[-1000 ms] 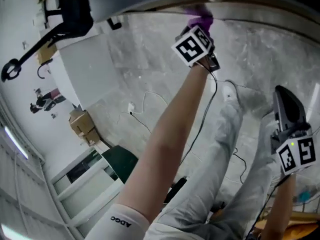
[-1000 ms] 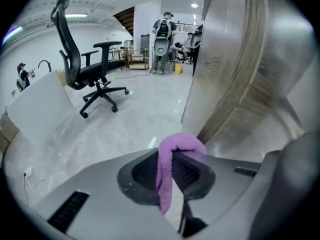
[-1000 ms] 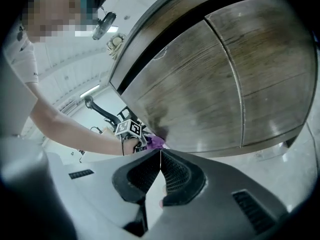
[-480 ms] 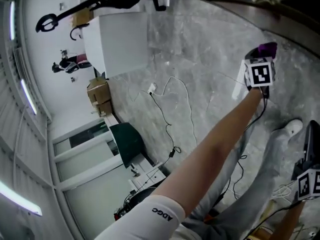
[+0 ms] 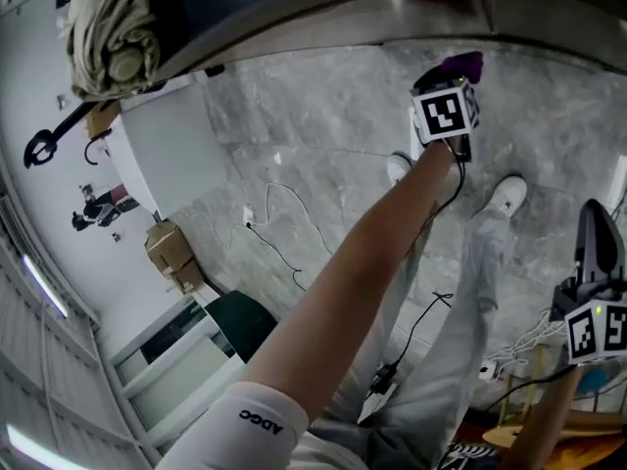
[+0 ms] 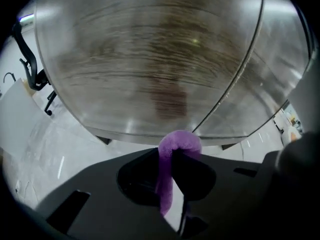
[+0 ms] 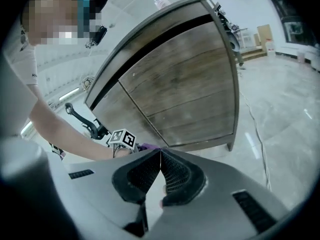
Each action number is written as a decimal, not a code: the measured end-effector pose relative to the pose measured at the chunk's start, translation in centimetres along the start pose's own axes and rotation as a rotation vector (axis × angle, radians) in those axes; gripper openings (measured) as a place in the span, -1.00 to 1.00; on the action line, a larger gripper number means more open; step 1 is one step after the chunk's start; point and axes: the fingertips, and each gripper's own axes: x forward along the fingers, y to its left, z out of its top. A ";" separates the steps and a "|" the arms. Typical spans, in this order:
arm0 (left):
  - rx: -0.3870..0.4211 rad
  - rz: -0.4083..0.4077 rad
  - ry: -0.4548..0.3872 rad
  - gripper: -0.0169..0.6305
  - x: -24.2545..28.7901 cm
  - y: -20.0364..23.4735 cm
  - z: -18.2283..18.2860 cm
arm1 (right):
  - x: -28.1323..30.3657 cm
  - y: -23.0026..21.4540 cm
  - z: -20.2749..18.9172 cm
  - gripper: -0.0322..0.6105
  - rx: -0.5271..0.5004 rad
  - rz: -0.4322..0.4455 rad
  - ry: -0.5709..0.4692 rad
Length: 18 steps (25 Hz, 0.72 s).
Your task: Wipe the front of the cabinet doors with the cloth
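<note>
The left gripper has its fingers clamped on the purple cloth, close to the bottom edge of the wooden cabinet doors. The right gripper has its fingers pressed together, holding nothing.

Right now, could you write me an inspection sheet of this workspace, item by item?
Surface: wooden cabinet doors, shut; grey stone-look floor below.
Job's things: purple cloth, low in front of the doors; contact unclear.
Clutter: beige fabric on the cabinet top; cardboard box on the floor.
Grippers: left gripper shut on the cloth; right gripper shut, empty, away from the cabinet.
Cables: thin cable with white plug on the floor; black cable beside the person's leg.
Surroundings: office chair; white panel.
</note>
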 end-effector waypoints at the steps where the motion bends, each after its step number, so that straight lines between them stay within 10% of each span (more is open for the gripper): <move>1: 0.011 -0.006 0.003 -0.79 0.6 -0.8 0.1 | -0.6 -0.9 -0.6 -0.82 0.017 -0.021 -0.003; 7: 0.109 -0.076 -0.026 -0.79 4.4 -3.0 2.2 | -2.4 -2.9 -5.6 -0.82 0.136 -0.106 -0.024; 18: -0.031 -0.090 -0.014 -0.79 7.8 3.7 3.2 | 3.3 1.8 -9.2 -0.82 0.196 -0.147 -0.032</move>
